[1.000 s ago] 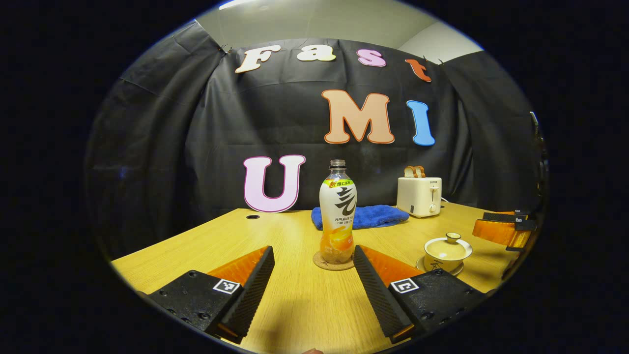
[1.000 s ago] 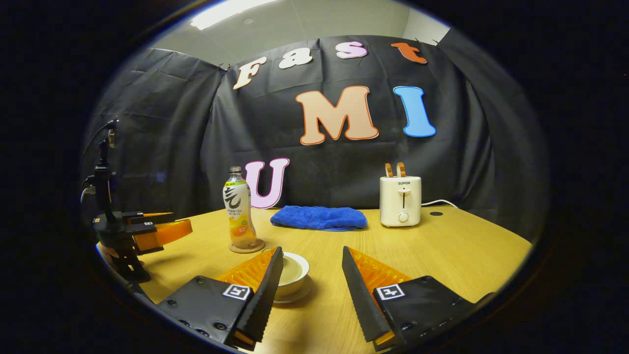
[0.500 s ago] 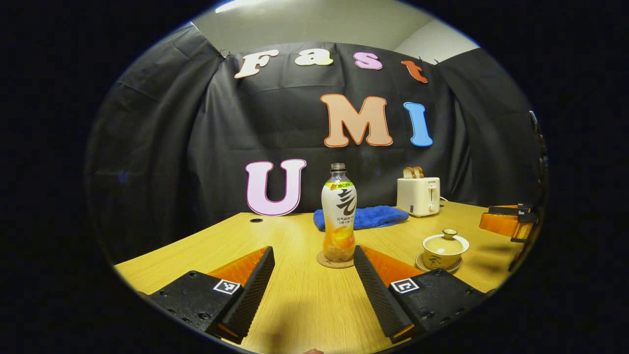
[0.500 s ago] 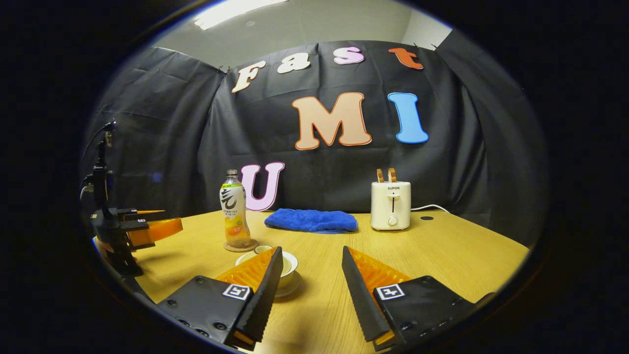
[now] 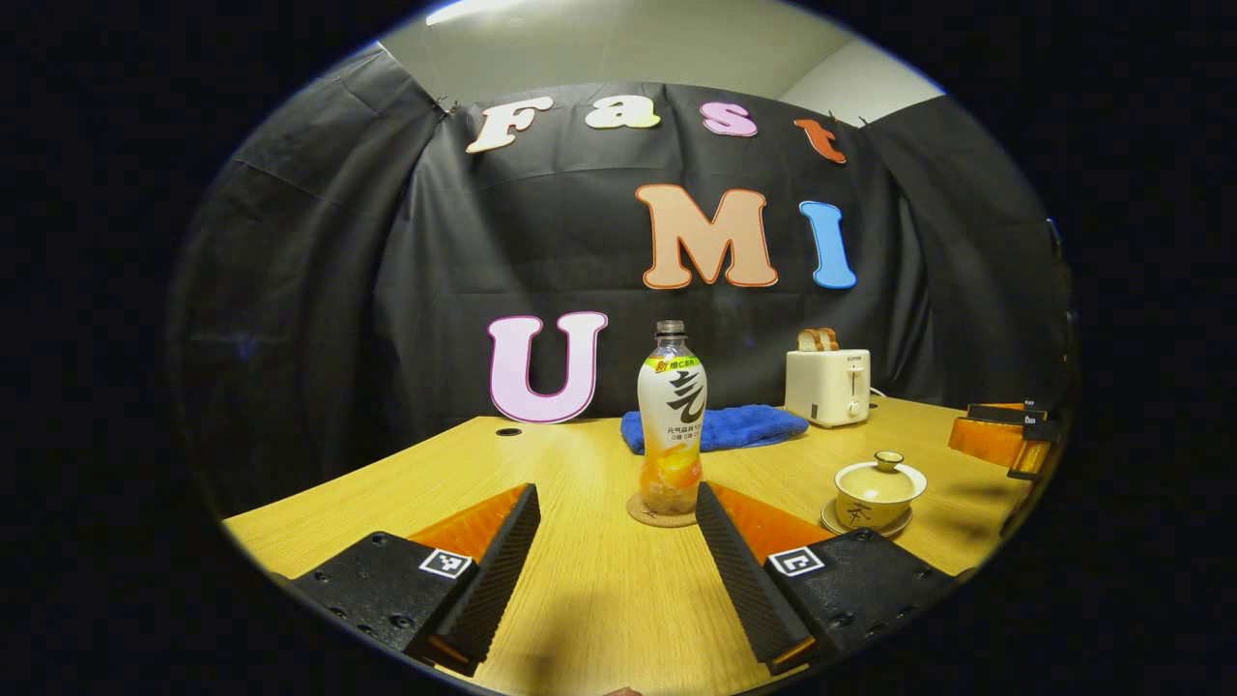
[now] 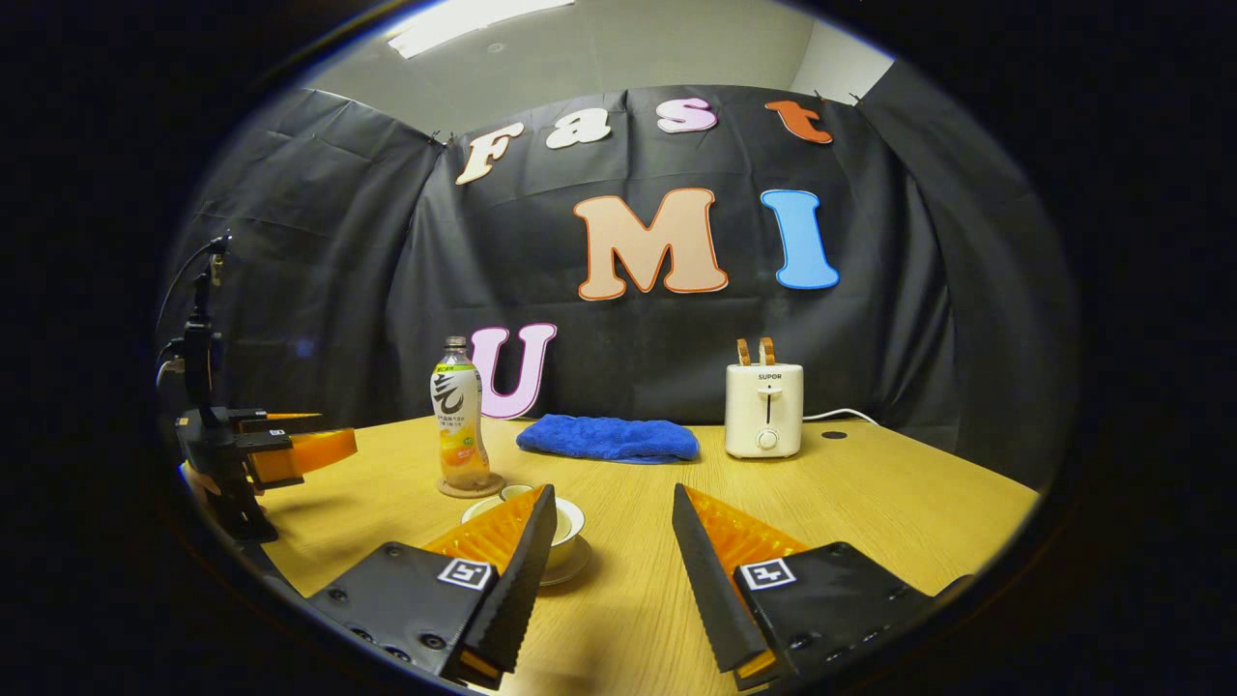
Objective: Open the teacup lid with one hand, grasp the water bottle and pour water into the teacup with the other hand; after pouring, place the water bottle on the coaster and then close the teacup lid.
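Two views, catalogued in turn.

Left gripper view:
- Left gripper (image 5: 616, 541): ridged, wedge-shaped fingers spread wide apart, holding nothing, low over the pale wood-grain bench (image 5: 580, 599).
- Tall clear plastic water bottle with white-and-orange label (image 5: 672, 425): upright on a round brown cork coaster (image 5: 661, 512), straight ahead between the finger lines and beyond the tips, touching neither.
- Cream ceramic teacup (image 5: 877, 491): lidded, the domed lid with knob (image 5: 887, 462) seated on the rim, cup on a matching saucer, right of the bottle and apart from it.
- Blue terry towel (image 5: 725, 427): soft, folded, lying behind the bottle.
- Cream boxy two-slot toaster (image 5: 827, 387): two bread slices standing in it, at the back right.
- Right gripper (image 5: 1005, 440): seen sideways at the right edge, beyond the teacup.

Right gripper view:
- Right gripper (image 6: 611, 546): ridged fingers likewise wide open and empty, above the bench (image 6: 870, 512).
- Teacup (image 6: 565, 527): half hidden behind this gripper's left finger; rim and saucer edge show, and the lid's knob peeks above the finger.
- Water bottle (image 6: 458, 425): on its coaster (image 6: 472, 486), just behind the teacup to the left.
- Towel (image 6: 609, 438) and toaster (image 6: 763, 411): along the back; here the toaster's front lever and dial face the camera, with a white cord trailing to its right.
- Left gripper (image 6: 290, 447): at the far left, hovering above the bench, a person's hand partly visible beneath it.
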Available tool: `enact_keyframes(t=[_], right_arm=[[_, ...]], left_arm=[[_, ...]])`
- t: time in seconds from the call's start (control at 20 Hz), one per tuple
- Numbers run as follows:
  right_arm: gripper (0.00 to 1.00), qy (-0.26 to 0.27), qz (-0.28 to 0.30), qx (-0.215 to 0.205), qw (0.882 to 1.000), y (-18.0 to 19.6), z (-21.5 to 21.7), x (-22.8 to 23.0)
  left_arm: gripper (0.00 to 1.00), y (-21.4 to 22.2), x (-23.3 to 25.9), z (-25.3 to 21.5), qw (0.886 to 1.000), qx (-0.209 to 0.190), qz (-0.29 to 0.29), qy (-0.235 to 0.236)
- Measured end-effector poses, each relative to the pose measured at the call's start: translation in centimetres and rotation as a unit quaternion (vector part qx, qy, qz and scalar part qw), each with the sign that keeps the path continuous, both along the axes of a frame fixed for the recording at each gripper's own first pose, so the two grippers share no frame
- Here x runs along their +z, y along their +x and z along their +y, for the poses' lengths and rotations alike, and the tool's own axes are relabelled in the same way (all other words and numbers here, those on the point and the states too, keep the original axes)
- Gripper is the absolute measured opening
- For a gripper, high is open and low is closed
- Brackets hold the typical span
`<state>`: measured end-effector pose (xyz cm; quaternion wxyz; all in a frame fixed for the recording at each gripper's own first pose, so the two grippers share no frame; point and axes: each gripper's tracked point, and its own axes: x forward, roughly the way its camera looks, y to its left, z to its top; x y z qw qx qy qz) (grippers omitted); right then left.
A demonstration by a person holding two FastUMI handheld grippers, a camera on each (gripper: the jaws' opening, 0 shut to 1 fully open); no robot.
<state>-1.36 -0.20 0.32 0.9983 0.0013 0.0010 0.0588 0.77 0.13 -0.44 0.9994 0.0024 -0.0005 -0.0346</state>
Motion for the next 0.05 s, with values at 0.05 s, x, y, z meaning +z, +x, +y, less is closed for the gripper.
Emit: enact_keyframes(t=[0.05], right_arm=[[0.75, 0.000, 0.000, 0.000, 1.000, 0.05, -0.03, -0.03]], left_arm=[[0.95, 0.15, -0.04, 0.04, 1.000, 0.000, 0.000, 0.000]])
